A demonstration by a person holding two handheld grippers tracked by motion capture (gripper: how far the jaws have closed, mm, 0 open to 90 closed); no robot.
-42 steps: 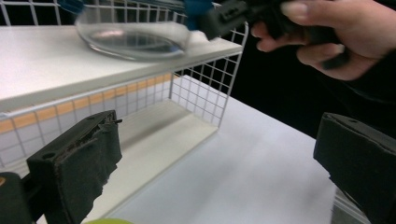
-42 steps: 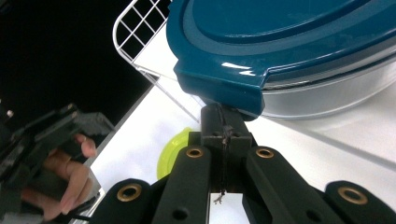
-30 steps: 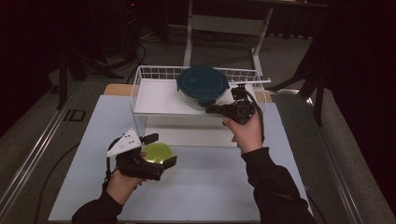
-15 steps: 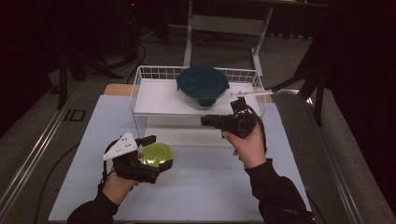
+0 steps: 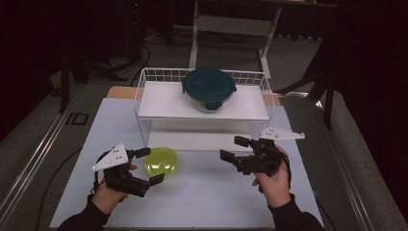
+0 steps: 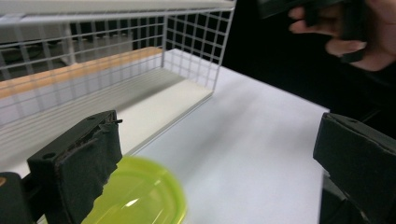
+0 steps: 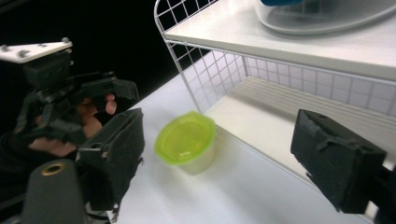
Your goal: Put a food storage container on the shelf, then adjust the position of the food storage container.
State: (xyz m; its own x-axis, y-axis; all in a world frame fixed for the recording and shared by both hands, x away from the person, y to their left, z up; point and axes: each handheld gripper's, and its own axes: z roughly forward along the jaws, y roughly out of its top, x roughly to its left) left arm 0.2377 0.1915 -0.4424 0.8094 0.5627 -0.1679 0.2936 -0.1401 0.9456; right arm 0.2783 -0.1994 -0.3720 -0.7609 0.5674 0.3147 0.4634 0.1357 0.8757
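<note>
sitting on the white counter [image 5: 202,202], just in front of the wire rack's lower shelf: a small container with a yellow-green lid [image 5: 161,161], upright, lid on. lying between the spread fingers of the left gripper [image 5: 149,166], one pad beyond it and one nearer the person, neither one visibly pressing on it. appearing low at the left finger [image 6: 88,163] in the left gripper view, blurred. hovering off to the other side, well apart from the lid and pointing toward it: the right gripper [image 5: 235,148], fingers having just been opening, now standing wide with nothing between them. resting up on the top shelf of the wire rack [image 5: 144,98], beyond both sets of fingers: a clear round container with a dark teal lid [image 5: 209,85].
</note>
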